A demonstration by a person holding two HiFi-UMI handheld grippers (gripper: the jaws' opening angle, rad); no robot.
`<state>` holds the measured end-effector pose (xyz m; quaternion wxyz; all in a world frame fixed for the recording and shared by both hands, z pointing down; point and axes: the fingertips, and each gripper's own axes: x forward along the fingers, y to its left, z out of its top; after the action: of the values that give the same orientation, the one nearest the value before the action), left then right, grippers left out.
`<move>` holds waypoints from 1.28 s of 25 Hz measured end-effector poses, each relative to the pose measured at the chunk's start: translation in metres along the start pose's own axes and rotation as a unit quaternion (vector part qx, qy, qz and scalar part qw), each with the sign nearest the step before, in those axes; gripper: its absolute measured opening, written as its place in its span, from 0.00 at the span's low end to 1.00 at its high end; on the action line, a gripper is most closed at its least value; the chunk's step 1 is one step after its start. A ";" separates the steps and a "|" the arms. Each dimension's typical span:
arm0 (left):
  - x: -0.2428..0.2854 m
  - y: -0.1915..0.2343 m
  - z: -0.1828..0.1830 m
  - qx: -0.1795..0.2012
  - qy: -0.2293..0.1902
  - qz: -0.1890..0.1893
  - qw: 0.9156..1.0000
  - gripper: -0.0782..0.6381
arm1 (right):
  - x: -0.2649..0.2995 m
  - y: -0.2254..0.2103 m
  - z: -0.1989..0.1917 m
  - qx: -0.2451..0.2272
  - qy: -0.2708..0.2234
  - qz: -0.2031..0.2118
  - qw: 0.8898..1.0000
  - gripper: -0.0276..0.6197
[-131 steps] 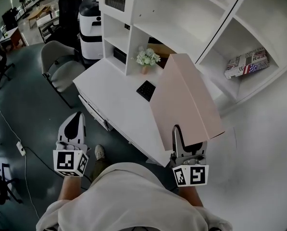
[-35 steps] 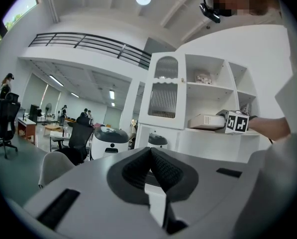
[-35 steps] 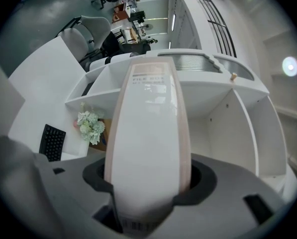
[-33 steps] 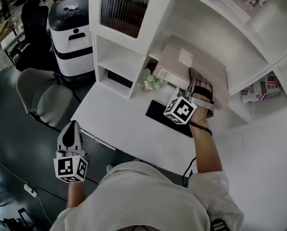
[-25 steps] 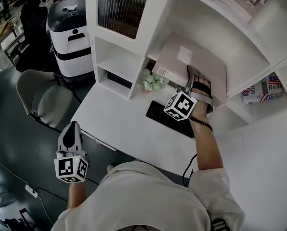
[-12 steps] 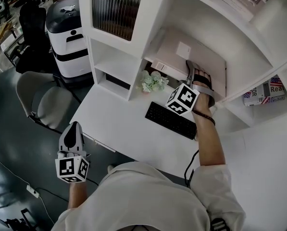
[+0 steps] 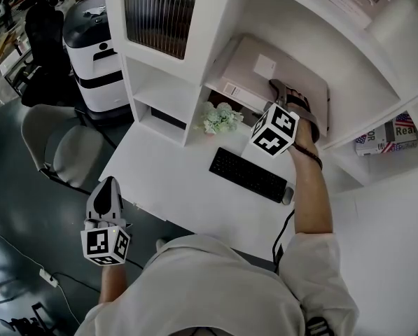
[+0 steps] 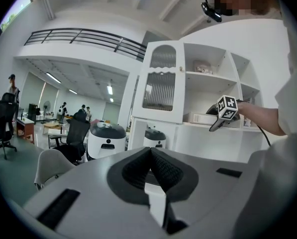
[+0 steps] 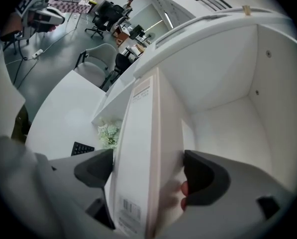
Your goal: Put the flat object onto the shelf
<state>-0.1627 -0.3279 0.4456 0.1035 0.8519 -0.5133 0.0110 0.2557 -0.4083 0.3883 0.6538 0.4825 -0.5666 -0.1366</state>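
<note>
The flat pinkish-white box (image 7: 261, 72) lies in the middle compartment of the white shelf unit (image 7: 216, 26), with its labelled edge towards the front. My right gripper (image 7: 290, 98) reaches into that compartment at the box's right end. In the right gripper view the box (image 9: 138, 143) stands between the pads (image 9: 94, 169), and the jaws are opening, with a thin gap on the left side. My left gripper (image 7: 106, 186) hangs low at the left, off the desk, shut and empty; its pads (image 8: 150, 156) meet at the tip.
On the white desk (image 7: 159, 173) lie a black keyboard (image 7: 247, 175) and a mouse (image 7: 287, 196). A small flower pot (image 7: 219, 117) stands under the shelf. A flag-print book (image 7: 384, 137) lies in the right compartment. A chair (image 7: 51, 145) and a white machine (image 7: 89, 40) are at the left.
The right gripper carried the box from above the desk into the shelf compartment and pushed it deeper. The head view shifted slightly. The left gripper stayed put.
</note>
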 end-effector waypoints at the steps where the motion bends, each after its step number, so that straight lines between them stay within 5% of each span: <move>1: 0.001 -0.001 0.000 0.000 0.000 0.000 1.000 0.11 | 0.000 0.000 0.000 0.001 -0.003 0.004 1.000 0.75; 20: -0.010 -0.010 0.001 0.003 -0.001 0.006 1.000 0.11 | -0.002 -0.001 0.001 -0.005 -0.023 0.000 1.000 0.78; 32: -0.025 -0.014 0.004 0.002 -0.011 -0.004 1.000 0.11 | -0.054 0.005 0.016 0.010 -0.070 -0.026 0.997 0.63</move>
<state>-0.1629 -0.3003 0.4358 0.0960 0.8541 -0.5111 0.0028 0.2230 -0.3744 0.3573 0.6037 0.4926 -0.6000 -0.1813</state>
